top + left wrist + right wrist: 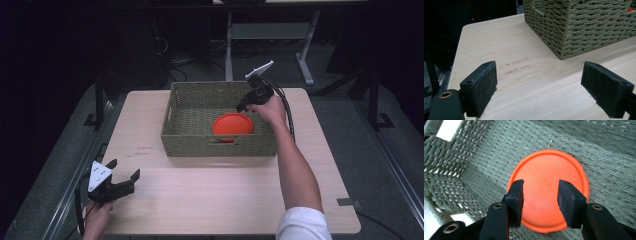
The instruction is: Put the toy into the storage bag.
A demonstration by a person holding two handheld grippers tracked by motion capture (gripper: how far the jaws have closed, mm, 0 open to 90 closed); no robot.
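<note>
Inside the woven basket (175, 131) your right tongs (540, 202) hang above the orange plate (547, 173), which lies flat on the basket floor toward the near wall; the pads stand partly spread with nothing pinched between them, which reads as a release after setting it down. The plate is smooth, round plastic with a raised rim, while the basket is coarse olive cord, rectangular, with handle slots. Your left tongs (540, 90) wait wide apart just over the pale wood-grain table (200, 195), near its front left corner, well clear of the basket, felt-like pads bare
</note>
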